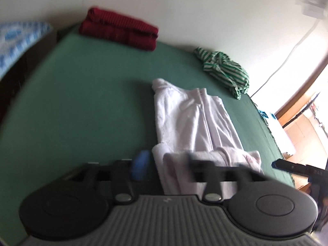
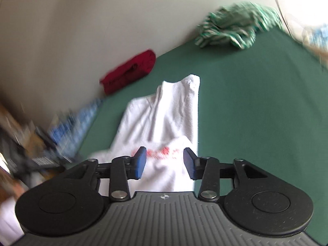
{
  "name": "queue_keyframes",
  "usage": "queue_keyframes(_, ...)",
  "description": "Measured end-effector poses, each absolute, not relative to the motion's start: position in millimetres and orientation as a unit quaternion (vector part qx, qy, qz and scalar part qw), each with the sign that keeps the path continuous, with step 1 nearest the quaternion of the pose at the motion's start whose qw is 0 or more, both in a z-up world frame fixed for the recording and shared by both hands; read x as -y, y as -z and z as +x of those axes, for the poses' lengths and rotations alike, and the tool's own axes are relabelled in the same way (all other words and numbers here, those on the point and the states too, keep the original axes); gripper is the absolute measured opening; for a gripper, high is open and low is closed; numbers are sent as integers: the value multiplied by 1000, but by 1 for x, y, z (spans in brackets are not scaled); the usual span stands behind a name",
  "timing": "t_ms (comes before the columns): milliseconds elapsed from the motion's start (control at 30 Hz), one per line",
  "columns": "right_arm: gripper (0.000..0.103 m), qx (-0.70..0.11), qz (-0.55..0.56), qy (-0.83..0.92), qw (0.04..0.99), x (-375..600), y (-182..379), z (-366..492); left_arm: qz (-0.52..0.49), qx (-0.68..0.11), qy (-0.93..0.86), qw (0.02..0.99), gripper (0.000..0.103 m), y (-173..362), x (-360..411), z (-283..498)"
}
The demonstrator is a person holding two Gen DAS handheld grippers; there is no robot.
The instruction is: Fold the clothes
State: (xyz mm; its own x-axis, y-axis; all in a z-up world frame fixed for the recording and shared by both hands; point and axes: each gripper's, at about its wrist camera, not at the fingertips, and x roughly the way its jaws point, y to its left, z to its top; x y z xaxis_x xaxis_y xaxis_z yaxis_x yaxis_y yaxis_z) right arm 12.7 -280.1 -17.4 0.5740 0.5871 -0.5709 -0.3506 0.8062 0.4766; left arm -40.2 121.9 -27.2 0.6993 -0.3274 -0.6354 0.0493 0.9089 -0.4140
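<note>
On the green tabletop [image 1: 82,94] a white garment [image 1: 190,119] lies stretched out lengthwise, partly folded, its near end turned back over itself. That near end sits right under both claws. Seen from the right wrist, the same white garment [image 2: 164,119] runs away from the camera, and a blurred red print on it shows between the 2 blue pads.

The right claw [image 2: 165,162] is spread wide, its pads [image 2: 140,163] well apart, hanging over the near fold of the cloth. Nothing is pinched between them; whether the tips brush the fabric cannot be told from here.

The left claw [image 1: 166,168] is harder to read. Only 1 blue pad [image 1: 141,164] shows, blurred, just beside the left edge of the folded end, while the other finger is a dark smear across the white cloth. The bars look set apart, but whether it grips the cloth I cannot tell. A dark tip of the right claw pokes in at the right edge of that view.

At the far side, against the pale wall [image 1: 184,10], a folded dark red garment [image 1: 121,28] rests on the tabletop, and a crumpled green-and-white striped garment [image 1: 225,69] lies near the far right corner, well apart from the white one.
</note>
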Motion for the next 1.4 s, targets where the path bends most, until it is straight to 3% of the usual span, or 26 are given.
queue_keyframes(33, 50, -374, 139, -274, 875, 276, 19, 13, -176, -369, 109, 906, 85, 27, -118, -42)
queue_keyframes(233, 54, -394, 130, -271, 868, 254, 44, 50, -152, -395, 141, 895, 84, 50, -93, -10)
queue_keyframes(300, 53, -401, 139, -275, 863, 253, 52, 60, -170, -411, 141, 884, 69, 59, -94, -2)
queue_keyframes(333, 46, -404, 139, -280, 860, 252, 54, 62, -166, -406, 153, 886, 46, 56, -90, -6)
queue_keyframes(367, 33, -399, 132, -286, 861, 251, 52, 60, -162, -400, 165, 887, 38, 53, -87, -10)
queue_keyframes(433, 21, -393, 127, -300, 860, 253, 47, 55, -154, -389, 188, 889, 30, 46, -80, -18)
queue_keyframes(500, 17, -389, 131, -316, 855, 258, 43, 48, -146, -378, 211, 890, 22, 39, -73, -27)
queue_keyframes(700, 16, -398, 168, -320, 843, 283, 37, 33, -101, -354, 260, 893, 21, 27, -52, -36)
queue_keyframes(900, 19, -392, 147, -316, 851, 266, 44, 38, -123, -367, 159, 908, 23, 36, -86, -27)
queue_keyframes(933, 20, -392, 145, -315, 852, 263, 46, 41, -126, -370, 144, 909, 26, 38, -91, -26)
queue_keyframes(1000, 25, -394, 148, -313, 852, 261, 50, 46, -128, -380, 135, 906, 40, 45, -93, -26)
queue_keyframes(1033, 30, -396, 149, -313, 850, 261, 51, 49, -132, -383, 137, 904, 52, 48, -93, -27)
queue_keyframes(1067, 33, -398, 148, -312, 850, 261, 52, 51, -138, -388, 141, 900, 56, 50, -92, -27)
queue_keyframes(1200, 37, -406, 152, -305, 848, 265, 55, 59, -131, -384, 161, 899, 59, 49, -77, -31)
queue_keyframes(1300, 37, -393, 177, -286, 856, 277, 49, 60, -102, -373, 170, 907, 59, 47, -64, -33)
queue_keyframes(1333, 38, -388, 182, -279, 859, 281, 46, 61, -99, -373, 173, 906, 53, 48, -61, -32)
queue_keyframes(1400, 35, -393, 182, -284, 855, 282, 42, 67, -114, -377, 178, 902, 26, 51, -62, -32)
